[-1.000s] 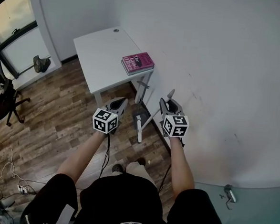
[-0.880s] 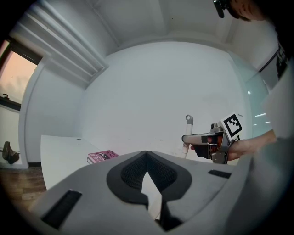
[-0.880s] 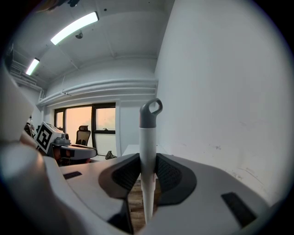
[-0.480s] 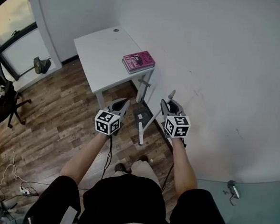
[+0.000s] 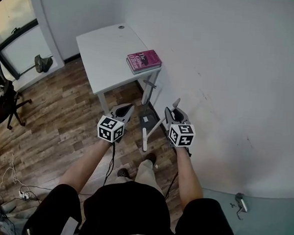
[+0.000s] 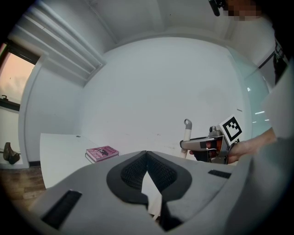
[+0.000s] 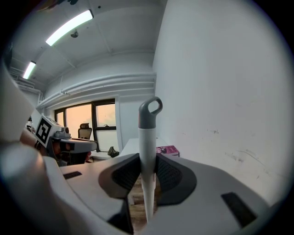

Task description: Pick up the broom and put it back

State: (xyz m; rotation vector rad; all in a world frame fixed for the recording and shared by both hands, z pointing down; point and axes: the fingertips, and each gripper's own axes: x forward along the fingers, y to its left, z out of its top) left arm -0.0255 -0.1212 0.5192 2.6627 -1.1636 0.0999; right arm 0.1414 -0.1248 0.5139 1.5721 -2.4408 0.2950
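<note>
Right claw point(image 7: 148, 172) clamped on the broom point(image 7: 147, 137); left claw point(image 6: 147, 155) closed, empty; hold it upright, ease it against the wall point(image 5: 230, 70).

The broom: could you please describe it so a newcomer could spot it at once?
Find the white table against the white wall. Beside it the right gripper clamps the broom by its slim white handle. Its grey loop on top sets it apart from the table's legs.

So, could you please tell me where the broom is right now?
In the head view, the broom is held in the right gripper, right of centre, beside the white wall and just below the table.
</note>
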